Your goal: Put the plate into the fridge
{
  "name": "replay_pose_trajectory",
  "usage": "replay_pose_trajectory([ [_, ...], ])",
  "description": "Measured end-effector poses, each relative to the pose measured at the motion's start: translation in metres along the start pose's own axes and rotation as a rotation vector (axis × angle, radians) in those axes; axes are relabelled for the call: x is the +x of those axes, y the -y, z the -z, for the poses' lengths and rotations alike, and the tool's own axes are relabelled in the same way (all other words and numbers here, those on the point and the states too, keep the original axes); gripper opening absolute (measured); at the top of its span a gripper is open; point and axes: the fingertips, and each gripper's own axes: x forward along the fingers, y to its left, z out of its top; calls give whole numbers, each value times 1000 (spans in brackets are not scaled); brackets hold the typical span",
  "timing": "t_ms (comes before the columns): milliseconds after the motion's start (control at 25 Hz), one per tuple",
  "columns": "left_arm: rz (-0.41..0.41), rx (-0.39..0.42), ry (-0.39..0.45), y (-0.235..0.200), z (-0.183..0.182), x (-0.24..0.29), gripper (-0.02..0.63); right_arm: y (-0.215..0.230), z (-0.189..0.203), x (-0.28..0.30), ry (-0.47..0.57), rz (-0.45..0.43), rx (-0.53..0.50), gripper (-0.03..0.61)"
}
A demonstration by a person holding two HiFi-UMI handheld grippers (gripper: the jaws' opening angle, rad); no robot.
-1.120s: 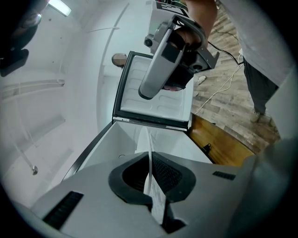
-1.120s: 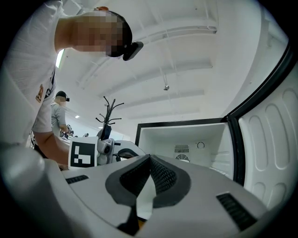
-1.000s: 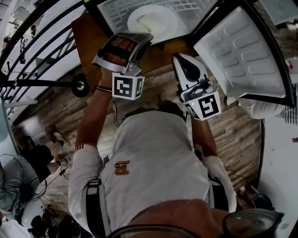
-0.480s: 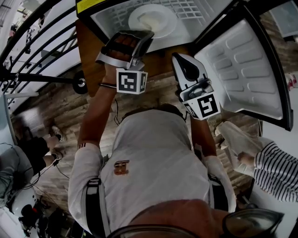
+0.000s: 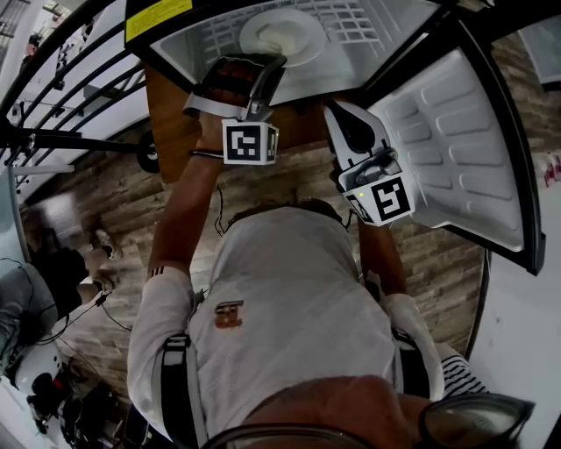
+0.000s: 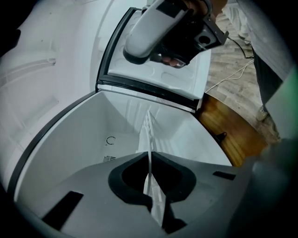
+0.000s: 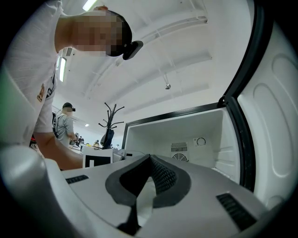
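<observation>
**Holding the plate inside the open fridge**

Starting at the far left of the head view, dark curved railings [image 5: 61, 88] run over a plank floor [image 5: 105, 193]. Right of them, upper centre-left, the left claw [image 5: 266, 63] reaches up into the fridge [image 5: 197, 42]. Its own view shows the jaws drawn almost together on a thin white edge, which is the rim of the plate [image 5: 282, 35] seen side-on. The plate is white and round. It sits at the top centre of the head view, inside the compartment and over the white wire shelf [image 5: 351, 22]. Whether it rests on the wires I cannot tell. A yellow label [image 5: 158, 17] marks the fridge's upper left edge.

A brown wooden panel [image 5: 171, 123] stands just below the compartment, behind the left forearm.

To the right of centre, the right claw [image 5: 336, 110] hovers outside the compartment, near its lower right corner and apart from the plate. In its own view the fingertips meet with nothing between them, and past them the back wall of the fridge shows a round vent [image 7: 179, 157].

Farthest right, the fridge door [image 5: 456, 131] stands swung wide, its moulded white inner side facing the camera.
</observation>
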Motion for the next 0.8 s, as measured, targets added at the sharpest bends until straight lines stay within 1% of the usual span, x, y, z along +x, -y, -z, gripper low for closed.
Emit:
replay_pose_trajectory([
  [240,21,-1,-29,6,3,15,28,10,4,-1,-6,-18,12,32],
  [560,42,-11,-60,3,7,27,28,21,9,-5,-16,-35,28,32],
  [800,64,-19,-57,3,4,32,28,28,12,-5,-14,-45,39,32],
])
